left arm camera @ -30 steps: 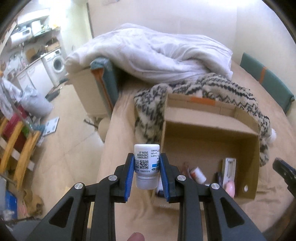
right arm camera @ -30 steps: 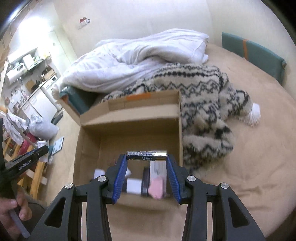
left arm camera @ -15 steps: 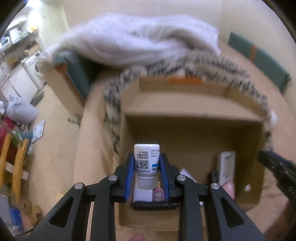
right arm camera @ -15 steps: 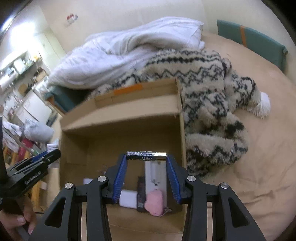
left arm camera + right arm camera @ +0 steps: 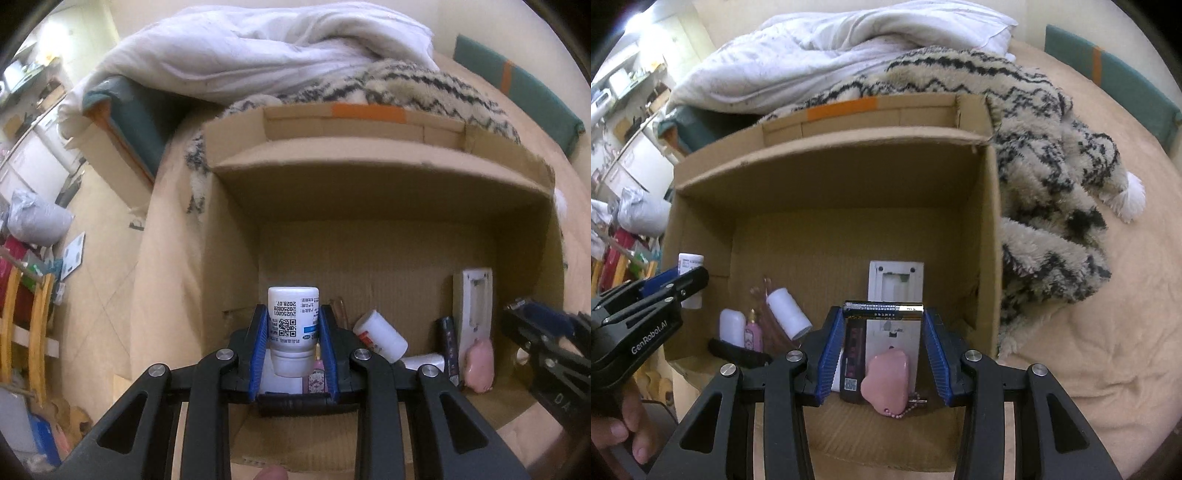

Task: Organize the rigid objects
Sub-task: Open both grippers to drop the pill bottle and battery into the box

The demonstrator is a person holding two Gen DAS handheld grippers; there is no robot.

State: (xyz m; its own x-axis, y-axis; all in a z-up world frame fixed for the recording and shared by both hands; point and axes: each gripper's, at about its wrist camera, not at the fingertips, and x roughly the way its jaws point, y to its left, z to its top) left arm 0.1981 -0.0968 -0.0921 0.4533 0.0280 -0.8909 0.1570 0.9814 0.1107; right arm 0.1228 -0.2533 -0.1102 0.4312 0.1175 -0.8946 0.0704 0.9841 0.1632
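An open cardboard box (image 5: 369, 177) (image 5: 831, 173) lies on the beige bed. My left gripper (image 5: 293, 332) is shut on a small white bottle (image 5: 293, 325) with a printed label, held over the box's left part. That bottle (image 5: 690, 263) and the left gripper (image 5: 670, 286) show at the left of the right wrist view. My right gripper (image 5: 883, 314) is shut on a black and gold battery (image 5: 883, 309), gripped by its ends crosswise over the box's right part. It enters the left wrist view as a dark shape (image 5: 543, 332) at the right.
In the box lie a white flat device (image 5: 895, 295), a pink soft keychain (image 5: 886, 384), a dark bar (image 5: 854, 354), a white cylinder (image 5: 788, 314), a small pink bottle (image 5: 753, 332) and a white capsule (image 5: 732, 326). A patterned fleece (image 5: 1045, 166) and a white duvet (image 5: 831, 48) border the box.
Both grippers have sunk toward the box with their loads still gripped. The left one has shifted from beside the box's left wall to above its inside. The box looks larger in both views.
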